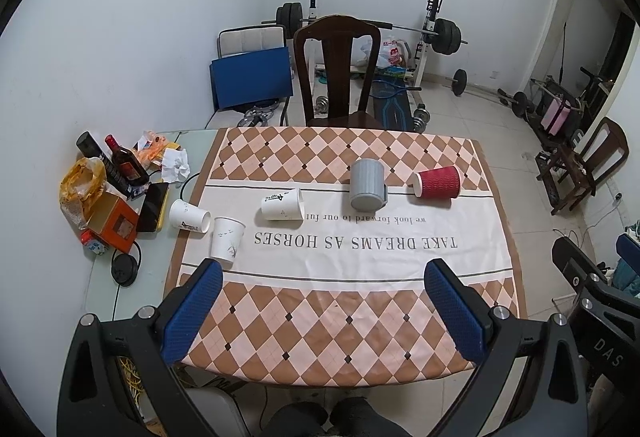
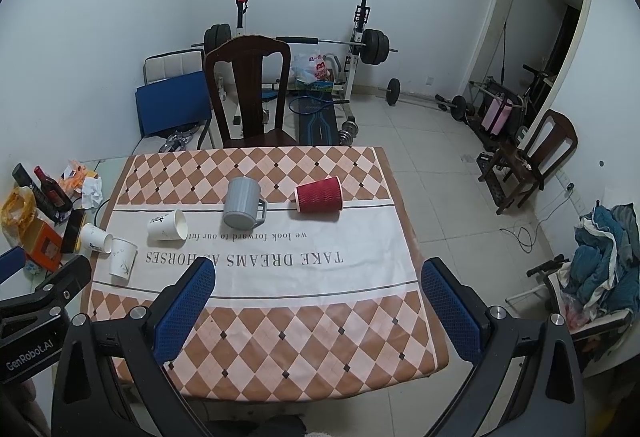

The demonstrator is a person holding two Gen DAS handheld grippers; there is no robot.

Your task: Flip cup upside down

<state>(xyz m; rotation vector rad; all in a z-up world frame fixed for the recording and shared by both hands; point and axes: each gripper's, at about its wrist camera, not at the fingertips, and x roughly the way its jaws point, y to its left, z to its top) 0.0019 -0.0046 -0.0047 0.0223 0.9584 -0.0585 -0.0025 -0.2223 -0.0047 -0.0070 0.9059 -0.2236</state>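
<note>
Several cups are on the checked tablecloth. A red ribbed paper cup lies on its side at the right. A grey mug with a handle stands mouth down. A white paper cup lies on its side. Another white cup lies at the left edge. A third white cup stands mouth down. My left gripper and right gripper are both open and empty, above the table's near edge.
Bottles, an orange box, a phone, a yellow bag and crumpled paper crowd the table's left end. A dark wooden chair stands behind the table, with weights and a barbell rack beyond. Another chair is at the right.
</note>
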